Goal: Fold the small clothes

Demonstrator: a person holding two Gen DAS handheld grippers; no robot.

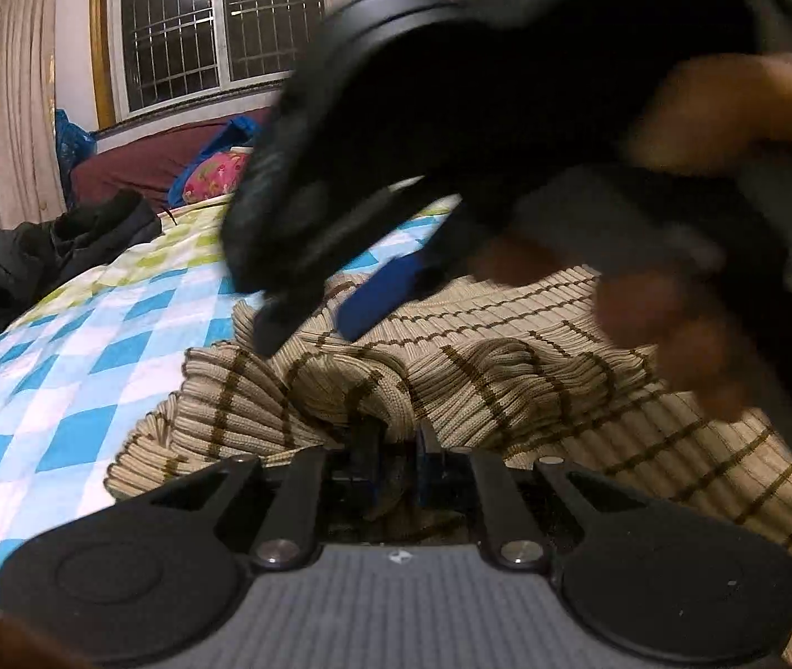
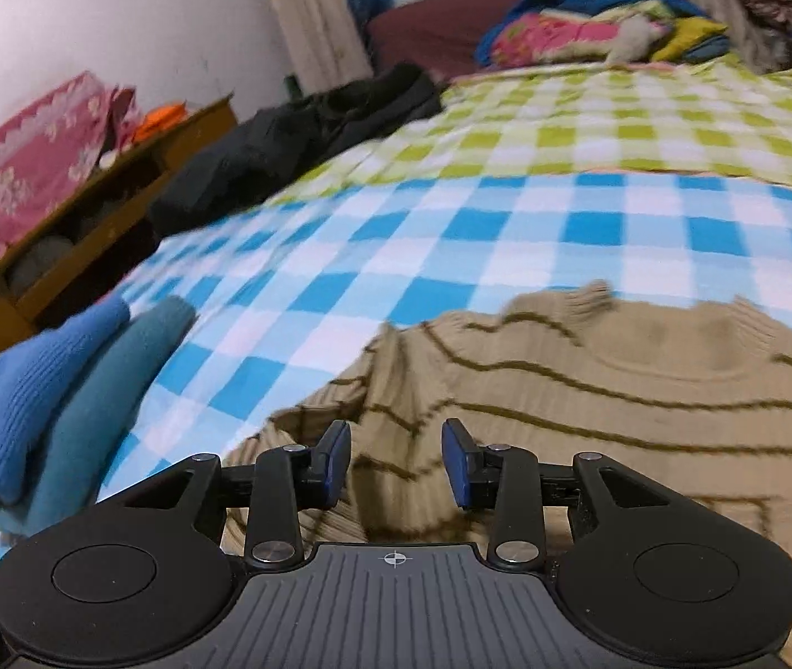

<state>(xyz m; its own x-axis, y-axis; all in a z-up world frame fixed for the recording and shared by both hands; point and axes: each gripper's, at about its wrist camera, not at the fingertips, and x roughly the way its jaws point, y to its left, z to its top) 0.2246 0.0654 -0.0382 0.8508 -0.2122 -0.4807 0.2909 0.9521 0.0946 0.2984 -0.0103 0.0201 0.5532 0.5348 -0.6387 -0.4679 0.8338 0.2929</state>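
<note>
A beige ribbed sweater point(image 1: 535, 368) with thin brown stripes lies rumpled on the blue-and-white checked bedsheet point(image 1: 89, 357). My left gripper point(image 1: 396, 446) is shut on a bunched fold of it, and the knit hides the fingertips. Blurred and held by a hand, my right gripper point(image 1: 317, 323) hangs close above the sweater in the left wrist view, one blue pad showing. In its own view the right gripper point(image 2: 396, 463) stands open over the sweater point(image 2: 591, 390), with nothing between its blue pads point(image 2: 334, 463).
Folded blue and teal knits point(image 2: 61, 390) are stacked at the bed's left edge. A black garment point(image 2: 295, 150) lies farther back. Pillows and bright bedding point(image 2: 563, 33) are piled at the head. A wooden cabinet point(image 2: 89, 212) stands beside the bed.
</note>
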